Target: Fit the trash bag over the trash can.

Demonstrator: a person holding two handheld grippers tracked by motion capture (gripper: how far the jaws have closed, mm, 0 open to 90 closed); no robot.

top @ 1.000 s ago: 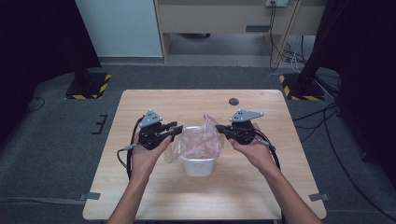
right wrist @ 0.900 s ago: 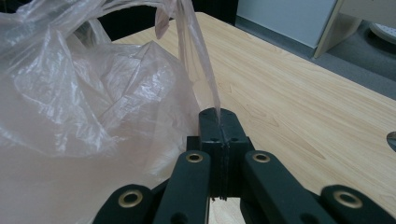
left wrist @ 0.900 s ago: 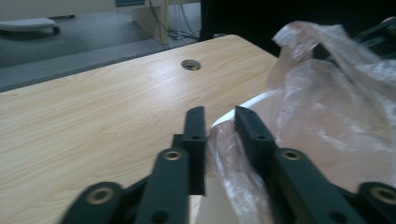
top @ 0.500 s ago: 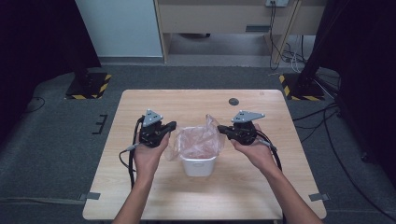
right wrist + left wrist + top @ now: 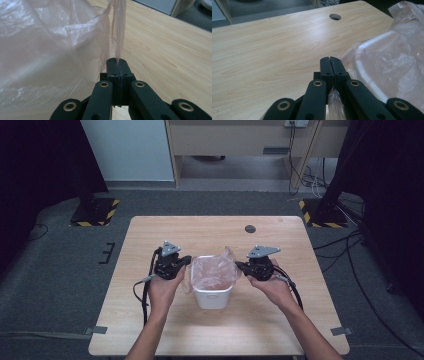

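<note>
Two black handheld grippers, left gripper (image 5: 187, 260) and right gripper (image 5: 238, 265): brass-ringed pivots, grey triangular top plates, trailing black cables; bare forearms.

No legible text, labels, brands or nos. in any view. Checked: table top (image 5: 210, 330), white bin (image 5: 214, 297), plastic bag liner (image 5: 212, 270), both grippers incl. grey plates, floor, furniture beyond far edge. Yellow/black hazard stripes (image 5: 112, 210) on floor stand bases off the far left and far right corners: a marking only, no wording. Nothing else readable.
</note>
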